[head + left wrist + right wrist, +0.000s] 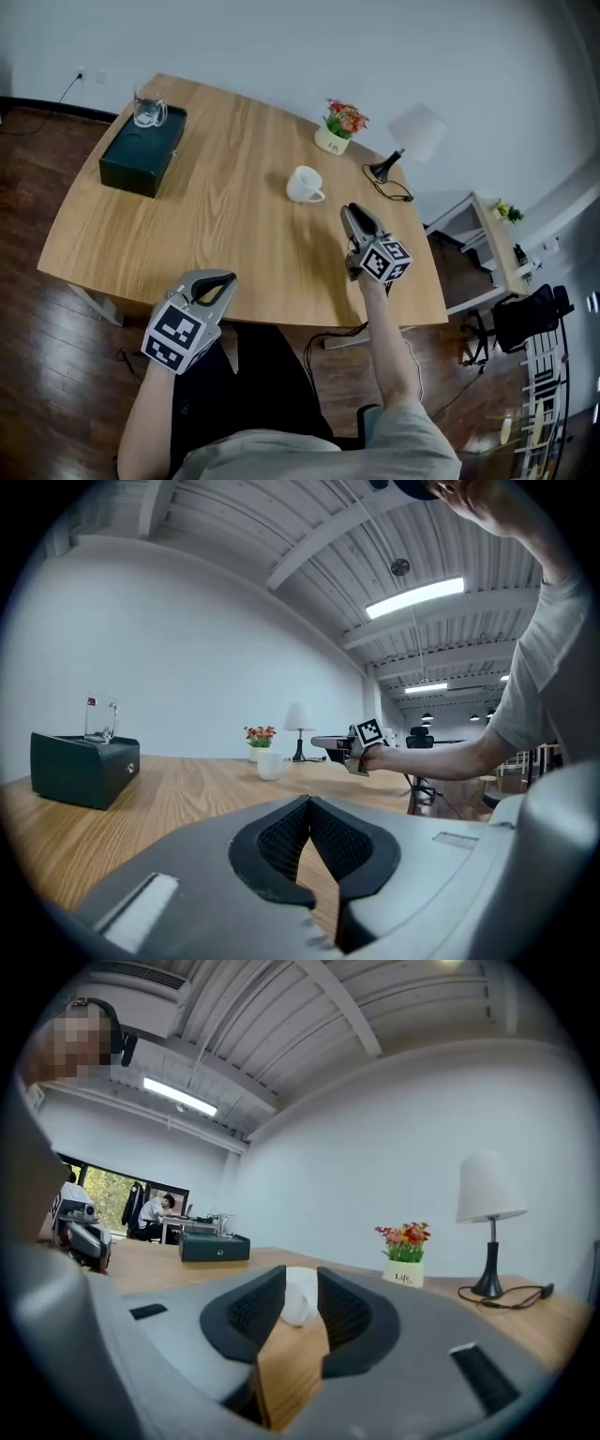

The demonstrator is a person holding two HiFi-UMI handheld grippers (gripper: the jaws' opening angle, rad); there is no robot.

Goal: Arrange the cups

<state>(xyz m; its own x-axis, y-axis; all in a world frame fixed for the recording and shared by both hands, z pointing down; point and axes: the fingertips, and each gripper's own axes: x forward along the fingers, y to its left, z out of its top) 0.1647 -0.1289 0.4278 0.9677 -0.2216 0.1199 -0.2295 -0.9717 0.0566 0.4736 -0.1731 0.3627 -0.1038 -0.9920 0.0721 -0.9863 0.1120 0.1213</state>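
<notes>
A: Cups?
B: White cup (304, 184) near the wooden table's (216, 225) far right edge; glass mug (148, 112) atop the green box (139, 155), far left corner.
A: Grippers?
B: Left gripper (225, 280) pinched together, right gripper (350, 212) parted, both empty

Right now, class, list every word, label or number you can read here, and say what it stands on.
"Life": on the white flower pot, in the right gripper view; the tiny print after it is too small to read.
Dark box: a small round mark on its front, too blurred to read.
Nothing else is legible.
</notes>
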